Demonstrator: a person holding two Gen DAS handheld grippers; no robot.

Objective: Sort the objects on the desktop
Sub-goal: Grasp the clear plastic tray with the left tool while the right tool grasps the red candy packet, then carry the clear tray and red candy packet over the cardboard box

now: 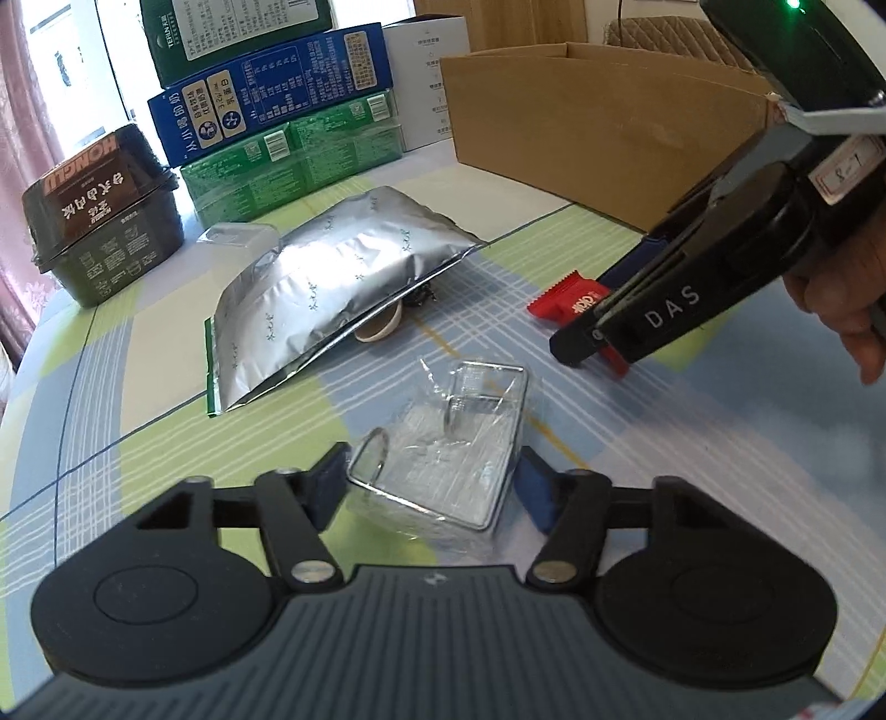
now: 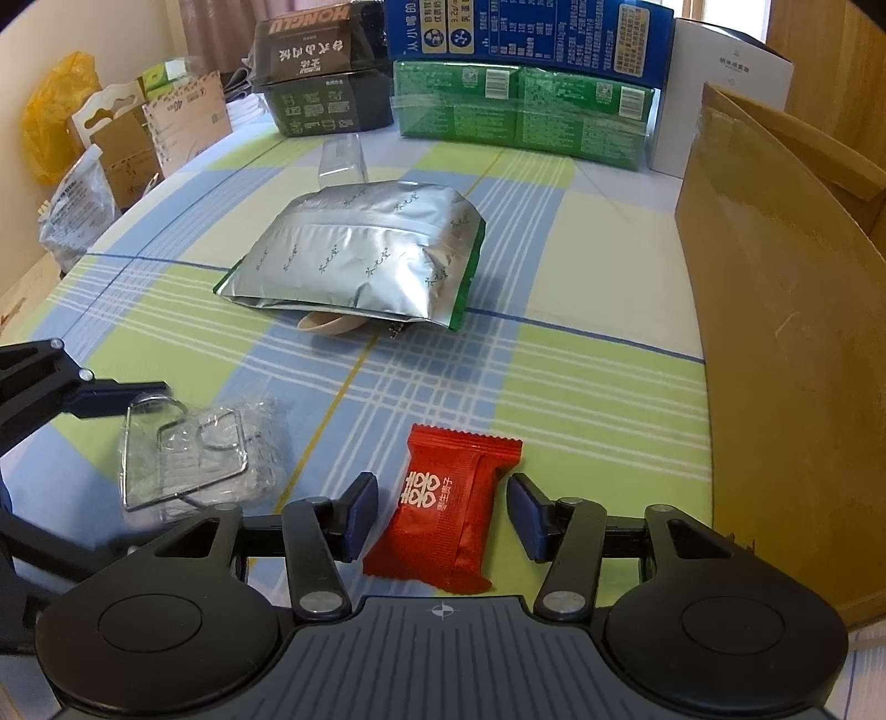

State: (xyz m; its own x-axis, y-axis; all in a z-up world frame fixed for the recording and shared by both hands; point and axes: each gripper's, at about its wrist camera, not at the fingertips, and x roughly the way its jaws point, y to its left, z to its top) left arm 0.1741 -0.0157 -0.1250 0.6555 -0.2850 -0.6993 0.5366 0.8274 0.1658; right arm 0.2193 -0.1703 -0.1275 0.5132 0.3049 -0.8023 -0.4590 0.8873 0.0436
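Two tools down on the checked tablecloth (image 2: 581, 387). Left gripper (image 1: 432, 490) pinching clear plastic packet of wire hooks (image 1: 443, 454) by its two sides, near left. Right gripper (image 2: 441, 498) spread, pads just clear of red foil candy packet (image 2: 454, 471) lying between them, long axis running near to far along the fingers, so only closing needed, probably. Brown cardboard box (image 2: 775, 332) just right, nearer to this hand. Readable: "DAS" on right tool, "HONGLU" on dark lidded box (image 1: 105, 221), "TERUN" on green carton (image 1: 232, 33).
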